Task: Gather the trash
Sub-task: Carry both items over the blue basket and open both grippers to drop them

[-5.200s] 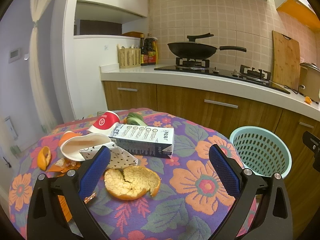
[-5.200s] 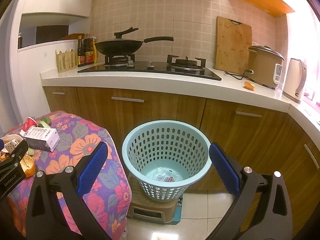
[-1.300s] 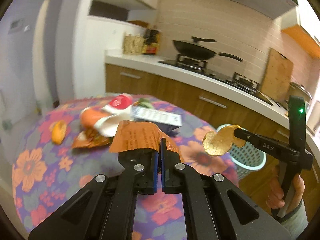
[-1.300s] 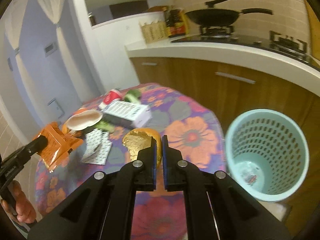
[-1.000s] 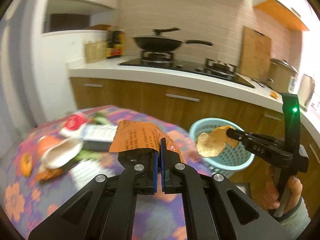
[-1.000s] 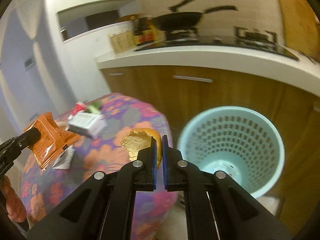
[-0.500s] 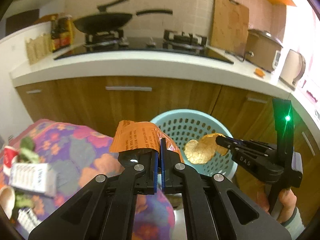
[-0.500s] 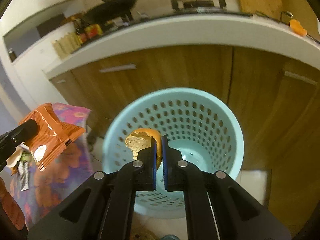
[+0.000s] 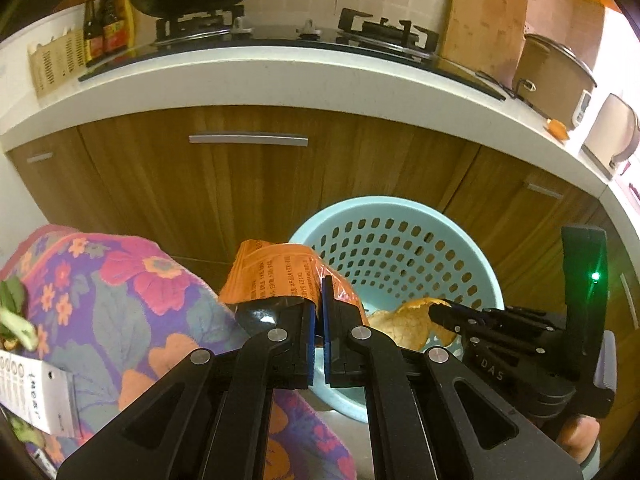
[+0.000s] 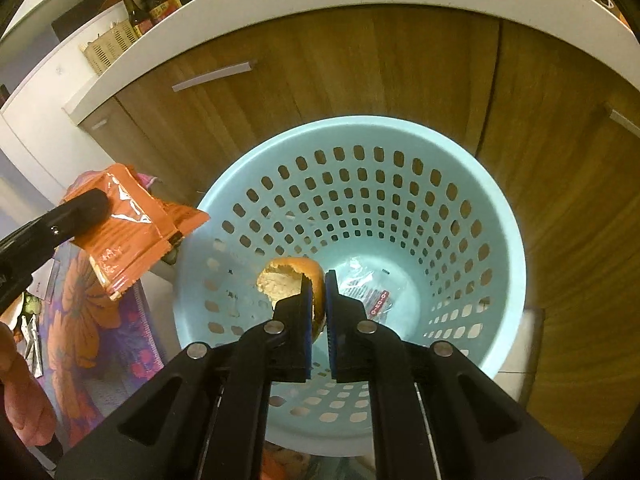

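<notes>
My left gripper [image 9: 319, 312] is shut on an orange snack wrapper [image 9: 276, 274], held just left of the light blue perforated basket [image 9: 476, 248]. The wrapper also shows in the right wrist view [image 10: 128, 220], beside the basket's left rim. My right gripper [image 10: 318, 284] is shut on an orange peel [image 10: 288, 274] and holds it over the open basket [image 10: 508, 240]. The peel also shows in the left wrist view [image 9: 404, 322], over the basket. A clear wrapper [image 10: 368, 286] lies on the basket's bottom.
The table with the flowered cloth [image 9: 132, 300] is at the left, with a white carton [image 9: 32, 392] and green scraps [image 9: 12, 316] on it. Wooden cabinets [image 9: 248, 184] and a white counter with a stove [image 9: 280, 36] stand behind the basket.
Both grippers have swung from the table to the basket. The right gripper with the peel now looks straight down into it, and the left with the wrapper has come up to its rim.
</notes>
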Demonstrator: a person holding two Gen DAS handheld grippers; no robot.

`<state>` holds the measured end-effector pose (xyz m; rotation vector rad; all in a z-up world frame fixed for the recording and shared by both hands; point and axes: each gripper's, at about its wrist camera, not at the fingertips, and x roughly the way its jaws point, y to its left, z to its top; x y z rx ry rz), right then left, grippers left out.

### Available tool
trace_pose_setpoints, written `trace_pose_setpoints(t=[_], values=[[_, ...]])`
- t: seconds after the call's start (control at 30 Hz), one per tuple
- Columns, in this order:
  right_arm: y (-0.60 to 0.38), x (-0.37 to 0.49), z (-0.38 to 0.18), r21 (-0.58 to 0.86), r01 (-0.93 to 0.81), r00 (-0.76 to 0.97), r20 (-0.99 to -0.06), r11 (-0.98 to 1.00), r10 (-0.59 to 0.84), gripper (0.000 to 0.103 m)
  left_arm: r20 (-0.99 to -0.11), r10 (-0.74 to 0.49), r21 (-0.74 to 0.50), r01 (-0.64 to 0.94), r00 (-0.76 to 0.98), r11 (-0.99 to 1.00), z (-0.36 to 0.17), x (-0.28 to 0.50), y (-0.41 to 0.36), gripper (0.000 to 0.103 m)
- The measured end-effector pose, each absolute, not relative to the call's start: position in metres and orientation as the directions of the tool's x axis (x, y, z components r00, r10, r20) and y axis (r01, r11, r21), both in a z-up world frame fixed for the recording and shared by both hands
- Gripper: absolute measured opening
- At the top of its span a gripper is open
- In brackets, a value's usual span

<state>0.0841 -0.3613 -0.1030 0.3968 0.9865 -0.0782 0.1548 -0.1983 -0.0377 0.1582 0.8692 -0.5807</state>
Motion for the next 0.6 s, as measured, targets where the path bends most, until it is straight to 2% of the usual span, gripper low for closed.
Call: trace_pose_setpoints(t=[0.03,0.1,0.27,0.37,0.4,0.6], values=[[-0.362,0.084,-0.103,0.294,0.241,0.555,-0.824,0.925,0.117,0.006,-0.759,-0.414,-0.096,0.542,0.503,0.835,-0.038,0.154,-0.199,0.002],[-0.363,0.082,-0.104,0.308,0.239,0.554,-0.822,0.921,0.131,0.009,-0.76,-0.408,-0.089,0.542,0.505,0.836,-0.038,0.153,-0.2,0.012],[-0.37,0.075,-0.102,0.356,0.241,0.57,-0.805,0.903,0.165,0.017,-0.759,-0.405,-0.088,0.535,0.51,0.84,-0.033,0.152,-0.198,0.027],[-0.376,0.065,-0.097,0.375,0.244,0.595,-0.787,0.894,0.167,0.039,-0.748,-0.409,-0.091,0.53,0.522,0.843,-0.026,0.148,-0.195,0.036],[-0.377,0.063,-0.094,0.373,0.249,0.603,-0.782,0.894,0.158,0.052,-0.743,-0.41,-0.087,0.53,0.53,0.843,-0.023,0.145,-0.194,0.039],[-0.38,0.054,-0.078,0.368,0.247,0.639,-0.757,0.896,0.136,0.052,-0.727,-0.423,-0.09,0.535,0.541,0.84,-0.014,0.131,-0.186,0.041]])
